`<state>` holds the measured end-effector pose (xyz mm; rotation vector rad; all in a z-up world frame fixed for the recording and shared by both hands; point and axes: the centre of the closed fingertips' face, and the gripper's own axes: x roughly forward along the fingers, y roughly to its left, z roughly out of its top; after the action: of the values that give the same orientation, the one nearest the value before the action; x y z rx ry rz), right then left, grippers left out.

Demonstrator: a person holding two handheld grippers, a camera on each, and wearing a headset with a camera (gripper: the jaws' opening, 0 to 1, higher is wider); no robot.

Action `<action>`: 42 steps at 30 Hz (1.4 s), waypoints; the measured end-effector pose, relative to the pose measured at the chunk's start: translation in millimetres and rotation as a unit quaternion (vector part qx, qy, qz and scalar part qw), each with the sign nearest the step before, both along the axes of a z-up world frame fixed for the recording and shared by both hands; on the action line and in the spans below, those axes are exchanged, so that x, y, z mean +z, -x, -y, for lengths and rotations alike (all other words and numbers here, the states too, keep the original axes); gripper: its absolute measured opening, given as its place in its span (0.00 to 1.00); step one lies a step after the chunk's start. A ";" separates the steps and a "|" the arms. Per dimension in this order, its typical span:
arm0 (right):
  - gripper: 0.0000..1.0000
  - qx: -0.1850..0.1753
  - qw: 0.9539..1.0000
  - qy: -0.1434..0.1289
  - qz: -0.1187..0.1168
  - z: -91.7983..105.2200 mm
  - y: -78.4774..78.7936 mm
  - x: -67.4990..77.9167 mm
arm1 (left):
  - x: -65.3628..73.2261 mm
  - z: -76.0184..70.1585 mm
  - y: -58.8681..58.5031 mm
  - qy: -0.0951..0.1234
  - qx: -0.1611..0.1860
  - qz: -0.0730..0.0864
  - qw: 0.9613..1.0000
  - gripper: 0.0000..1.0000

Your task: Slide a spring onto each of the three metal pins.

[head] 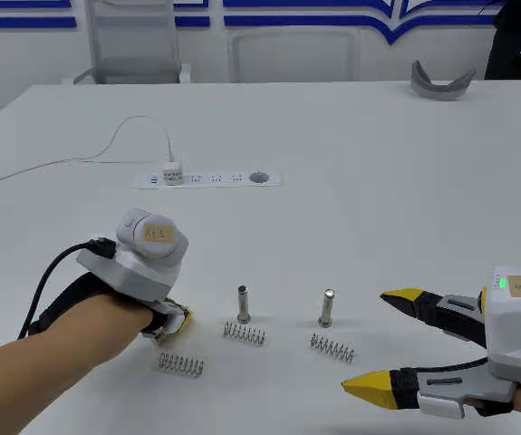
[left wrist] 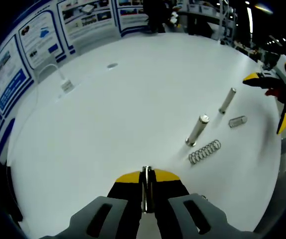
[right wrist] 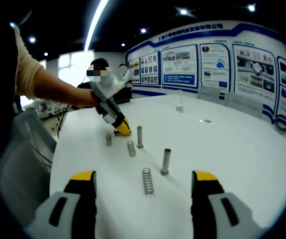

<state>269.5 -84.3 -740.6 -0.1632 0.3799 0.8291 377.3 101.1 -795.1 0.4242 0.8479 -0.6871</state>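
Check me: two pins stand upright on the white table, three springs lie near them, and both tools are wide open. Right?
Not quite: the left tool is shut on a third pin, as the left gripper view shows. Only the right tool is wide open; the rest holds.

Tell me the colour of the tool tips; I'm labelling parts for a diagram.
Yellow, as on the right tool; clearest in the head view.
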 end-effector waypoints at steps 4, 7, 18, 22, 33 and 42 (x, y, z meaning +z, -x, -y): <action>0.80 0.002 1.000 0.002 0.000 -1.1 0.7 -0.2 | 9.9 -0.2 -2.5 0.011 0.004 0.007 1.000 0.07; 0.80 0.003 1.000 0.002 0.001 -2.6 0.7 1.0 | 15.4 -1.7 -3.2 0.021 0.008 0.010 1.000 0.07; 0.80 0.007 1.000 0.007 0.004 -4.2 1.0 5.4 | 34.8 -4.8 -2.6 0.046 0.022 0.023 0.998 0.07; 0.80 0.010 1.000 0.009 0.006 -6.6 1.3 7.5 | 37.5 -7.1 0.1 0.051 0.025 0.024 0.998 0.07; 0.80 0.018 1.000 0.013 0.007 -13.1 4.2 9.7 | 41.9 -13.5 10.3 0.064 0.034 0.028 0.997 0.07; 0.80 0.024 1.000 0.015 0.008 -16.5 4.1 10.7 | 40.1 -22.9 14.6 0.070 0.043 0.028 0.996 0.07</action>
<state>265.4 -67.8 -729.9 -0.2067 0.3750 0.8691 362.6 124.0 -755.1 0.2778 0.7557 -0.6471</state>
